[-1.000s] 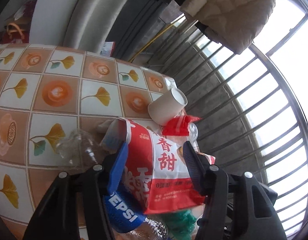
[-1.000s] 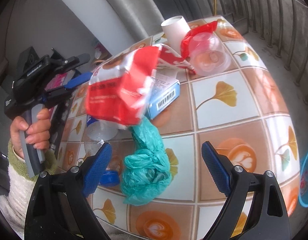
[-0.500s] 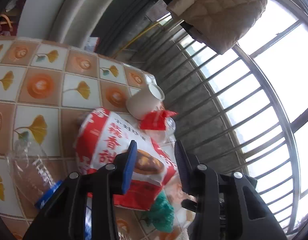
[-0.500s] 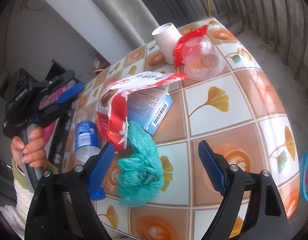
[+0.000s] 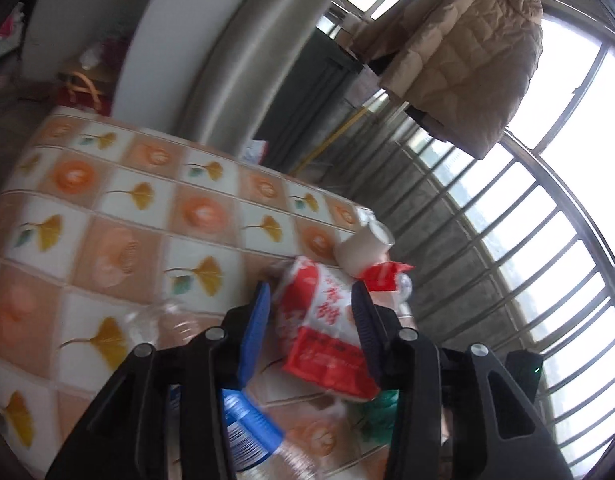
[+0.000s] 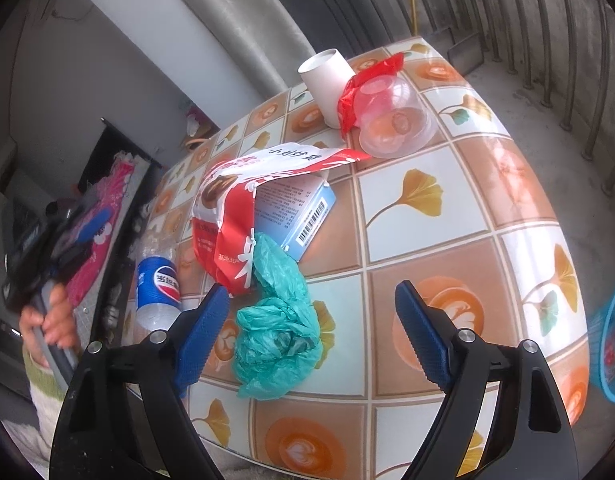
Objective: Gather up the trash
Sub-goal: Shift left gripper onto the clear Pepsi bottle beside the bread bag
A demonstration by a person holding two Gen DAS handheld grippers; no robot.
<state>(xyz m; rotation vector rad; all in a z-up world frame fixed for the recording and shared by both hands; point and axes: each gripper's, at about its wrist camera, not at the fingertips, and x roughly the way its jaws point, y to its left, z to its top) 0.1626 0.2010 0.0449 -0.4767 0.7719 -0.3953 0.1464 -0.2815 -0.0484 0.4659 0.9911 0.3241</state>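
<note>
A red-and-white snack bag (image 6: 235, 208) lies draped over a blue box (image 6: 303, 212) on the tiled table (image 6: 447, 208). My left gripper (image 6: 89, 220) is held off the table's left side, away from the pile. Its jaws are opening with nothing between them. In the left wrist view the snack bag (image 5: 327, 328) shows through the gap of the left gripper (image 5: 310, 296), farther off. My right gripper (image 6: 312, 294) stands open just above a crumpled green plastic bag (image 6: 279, 320). A Pepsi bottle (image 6: 157, 284) lies to the left.
A paper cup (image 6: 327, 76), a red wrapper (image 6: 359, 84) and a clear plastic bowl (image 6: 391, 116) sit at the table's far end. A blue basket (image 6: 611, 344) stands on the floor at right. A coat (image 5: 467, 52) hangs by the barred window.
The left gripper let go of the snack bag and drew back from the pile. The bag dropped onto the blue box. The right gripper stayed over the green bag.
</note>
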